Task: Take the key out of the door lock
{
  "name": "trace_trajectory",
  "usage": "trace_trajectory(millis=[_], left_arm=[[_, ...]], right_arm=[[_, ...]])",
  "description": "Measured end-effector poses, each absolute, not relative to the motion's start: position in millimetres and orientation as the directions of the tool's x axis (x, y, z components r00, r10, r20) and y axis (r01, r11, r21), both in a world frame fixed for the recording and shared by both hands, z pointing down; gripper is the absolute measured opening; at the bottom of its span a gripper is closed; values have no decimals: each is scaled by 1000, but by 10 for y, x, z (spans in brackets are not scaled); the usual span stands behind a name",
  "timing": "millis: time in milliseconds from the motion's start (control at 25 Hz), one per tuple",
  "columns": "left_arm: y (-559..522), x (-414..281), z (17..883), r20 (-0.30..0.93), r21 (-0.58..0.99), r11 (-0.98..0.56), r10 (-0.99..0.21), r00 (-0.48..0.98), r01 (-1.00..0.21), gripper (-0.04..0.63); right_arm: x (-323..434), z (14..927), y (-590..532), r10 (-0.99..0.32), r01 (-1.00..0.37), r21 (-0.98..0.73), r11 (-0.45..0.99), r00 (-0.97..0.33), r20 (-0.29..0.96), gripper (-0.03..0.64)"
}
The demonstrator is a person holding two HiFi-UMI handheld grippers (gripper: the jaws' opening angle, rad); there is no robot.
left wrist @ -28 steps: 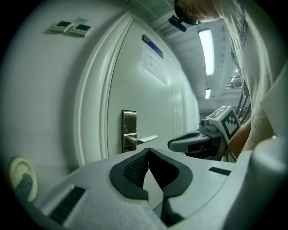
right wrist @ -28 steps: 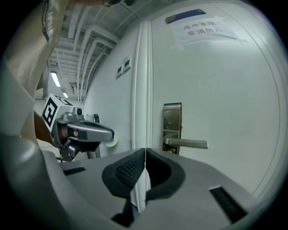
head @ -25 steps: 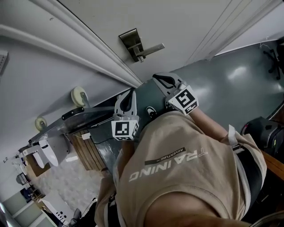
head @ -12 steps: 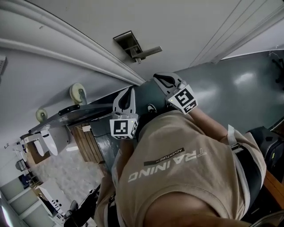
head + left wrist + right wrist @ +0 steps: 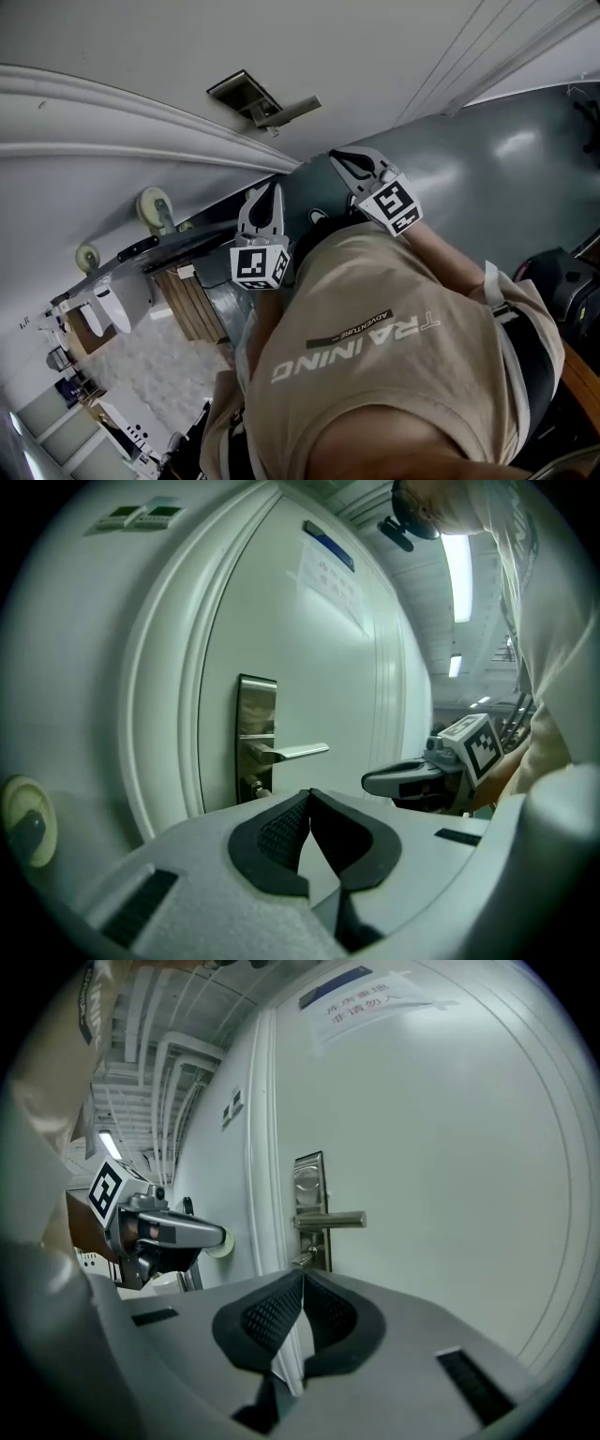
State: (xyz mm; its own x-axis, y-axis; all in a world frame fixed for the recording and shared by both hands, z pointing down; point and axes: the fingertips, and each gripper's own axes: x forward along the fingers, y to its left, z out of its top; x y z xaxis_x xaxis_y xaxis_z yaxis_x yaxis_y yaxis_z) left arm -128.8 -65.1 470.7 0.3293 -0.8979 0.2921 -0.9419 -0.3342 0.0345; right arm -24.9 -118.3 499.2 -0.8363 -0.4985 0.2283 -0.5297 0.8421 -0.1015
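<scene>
The white door carries a metal lock plate [image 5: 242, 94] with a lever handle [image 5: 286, 110]. Below the lever, a small key [image 5: 256, 787] sticks out of the lock; it also shows as the key [image 5: 304, 1257] in the right gripper view. My left gripper [image 5: 272, 194] hangs short of the door, shut and empty. The right gripper [image 5: 352, 161] is beside it, a bit nearer the handle, also shut with nothing between its pads. Each gripper points roughly at the lock plate [image 5: 255, 733], still apart from it. The key is not discernible in the head view.
A printed notice [image 5: 330, 571] is stuck high on the door. Left of the door frame are two round wheels [image 5: 154, 206] on a dark rail and a wooden crate [image 5: 192, 302]. The floor [image 5: 497, 159] is dark grey-green. The person's beige shirt [image 5: 375, 375] fills the lower head view.
The lock plate and handle have slid left and slightly up in the head view. Both grippers stay shut and side by side, having shifted only a little.
</scene>
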Motion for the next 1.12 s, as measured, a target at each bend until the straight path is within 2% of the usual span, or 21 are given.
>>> trace_trajectory(millis=[120,560,840,1120], left_arm=[[-770,-1280,4666,283,2,-355,-896,341,-935,9],[-688,-1585,4640,287,-23,-270,-924,253,-962,9],[-828,-1690,4385,239,-110,-338,-922,305,-935,9],[-785,-1848,4527,244,51,-364,-898,365,-930,9]], right_arm=[[-265,4975,-1206,-493,-522,-106,846,-843,217,15],[-588,4943,-1154,-428,-449,-59,891,-877,218,15],[-670,4888,-1251,-490,-508,-21,861,-840,231,15],[-817,4597,-1238,-545,-547,50,835,-813,206,15]])
